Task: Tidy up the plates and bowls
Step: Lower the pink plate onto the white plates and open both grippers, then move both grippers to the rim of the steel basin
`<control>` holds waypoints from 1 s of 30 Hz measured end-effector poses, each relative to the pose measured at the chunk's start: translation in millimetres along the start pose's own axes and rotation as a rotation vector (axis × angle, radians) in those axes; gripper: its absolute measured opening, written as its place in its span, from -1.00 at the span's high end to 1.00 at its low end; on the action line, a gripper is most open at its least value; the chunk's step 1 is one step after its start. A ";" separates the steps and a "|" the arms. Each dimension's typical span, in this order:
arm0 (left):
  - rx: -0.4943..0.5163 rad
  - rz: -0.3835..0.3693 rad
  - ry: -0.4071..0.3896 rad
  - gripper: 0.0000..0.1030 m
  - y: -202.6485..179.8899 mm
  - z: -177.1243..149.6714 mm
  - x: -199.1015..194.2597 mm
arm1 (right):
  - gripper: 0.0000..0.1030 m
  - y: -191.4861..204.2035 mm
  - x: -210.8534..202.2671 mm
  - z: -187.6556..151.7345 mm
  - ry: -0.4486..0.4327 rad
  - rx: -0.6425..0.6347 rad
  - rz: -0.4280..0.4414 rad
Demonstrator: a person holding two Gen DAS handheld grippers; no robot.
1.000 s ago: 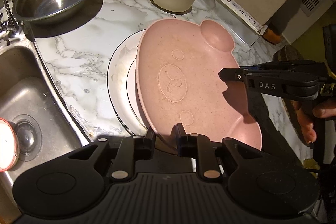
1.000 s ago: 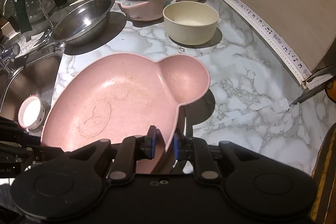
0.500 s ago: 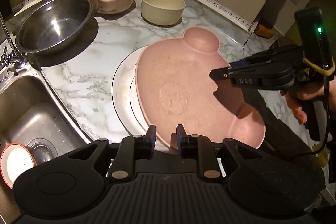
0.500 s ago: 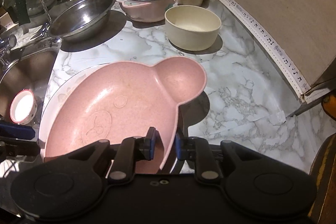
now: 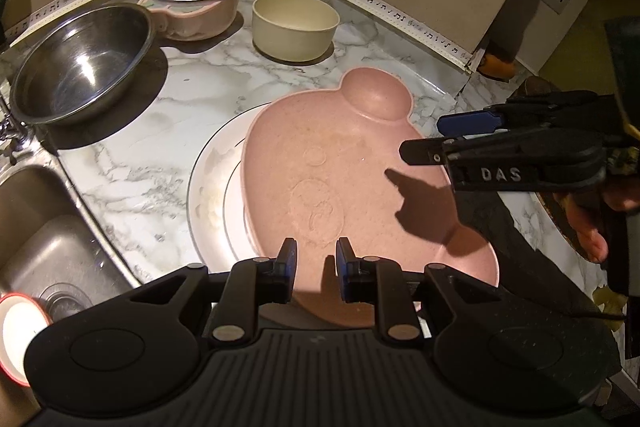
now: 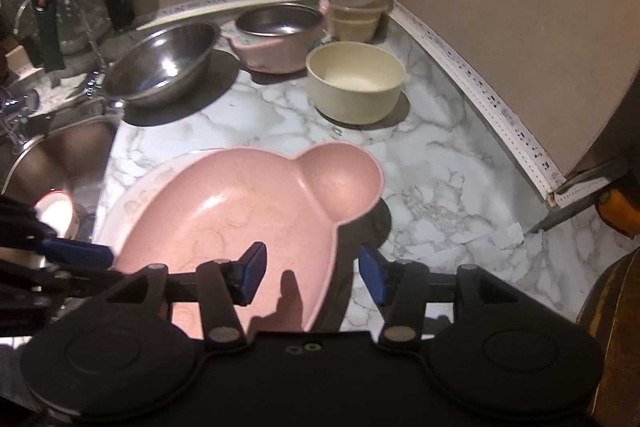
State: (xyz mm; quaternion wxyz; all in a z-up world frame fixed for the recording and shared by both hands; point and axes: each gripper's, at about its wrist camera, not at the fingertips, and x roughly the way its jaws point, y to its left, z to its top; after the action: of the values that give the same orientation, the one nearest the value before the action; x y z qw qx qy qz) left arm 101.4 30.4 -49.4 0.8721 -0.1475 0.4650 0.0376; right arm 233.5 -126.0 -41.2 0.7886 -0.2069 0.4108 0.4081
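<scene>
Several bowls on marble counter beside steel sink.

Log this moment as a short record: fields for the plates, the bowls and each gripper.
pink bear plate: lies on the white plate, on the marble counter
cream bowl: alone, behind the plates
steel bowl: beside the sink
pink-rimmed steel bowl: at the back
left gripper: jaws open over the pink plate's near rim
right gripper: jaws wide open, either side of the rim
</scene>
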 end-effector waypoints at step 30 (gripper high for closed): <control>-0.019 0.027 -0.073 -0.38 -6.1 24.5 11.8 | -0.22 -5.6 -17.4 19.1 -0.049 0.029 0.205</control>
State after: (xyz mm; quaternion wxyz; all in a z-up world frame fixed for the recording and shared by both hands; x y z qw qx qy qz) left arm 129.0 30.9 -44.8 0.8864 -0.1481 0.4346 0.0592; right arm 241.4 -124.9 -16.0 0.7554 -0.1424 0.4163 0.4856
